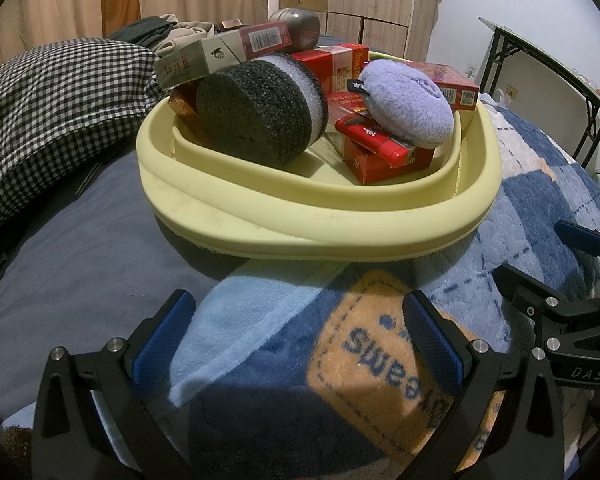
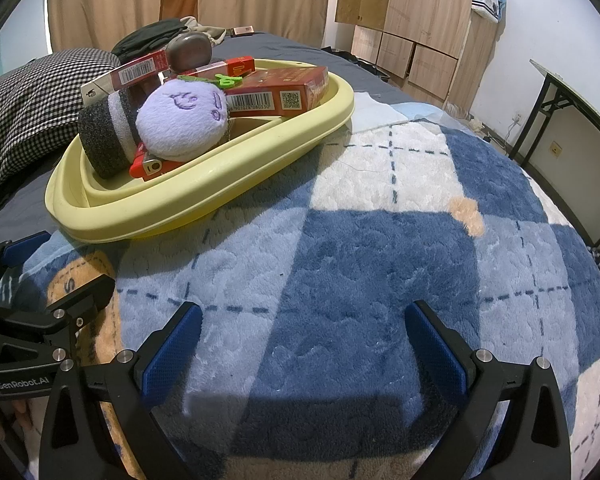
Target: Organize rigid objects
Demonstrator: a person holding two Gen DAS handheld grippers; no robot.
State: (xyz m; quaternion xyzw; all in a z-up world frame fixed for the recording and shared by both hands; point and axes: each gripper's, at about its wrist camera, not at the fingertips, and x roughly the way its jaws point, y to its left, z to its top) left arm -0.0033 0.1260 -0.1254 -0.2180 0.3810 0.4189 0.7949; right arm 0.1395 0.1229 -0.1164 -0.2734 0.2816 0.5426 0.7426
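A pale yellow basin [image 1: 260, 216] [image 2: 180, 196] sits on the bed, piled with objects: a black and white foam cylinder [image 1: 256, 112] [image 2: 104, 140], a purple plush [image 1: 408, 104] [image 2: 184, 120], several red boxes [image 1: 384, 160] [image 2: 284, 92], a white and red carton [image 1: 220, 54] [image 2: 128, 72] and a grey rounded object [image 1: 296, 26] [image 2: 190, 50] on top. My left gripper [image 1: 300, 340] is open and empty, hovering over the blanket in front of the basin. My right gripper [image 2: 304, 344] is open and empty, to the right of the left one.
A blue, white and orange plaid fleece blanket [image 2: 380, 240] covers the bed. A checkered pillow [image 1: 52, 92] lies left of the basin, clothes behind it. Wooden wardrobes [image 2: 420, 20] and a folding table [image 2: 572, 92] stand at the right.
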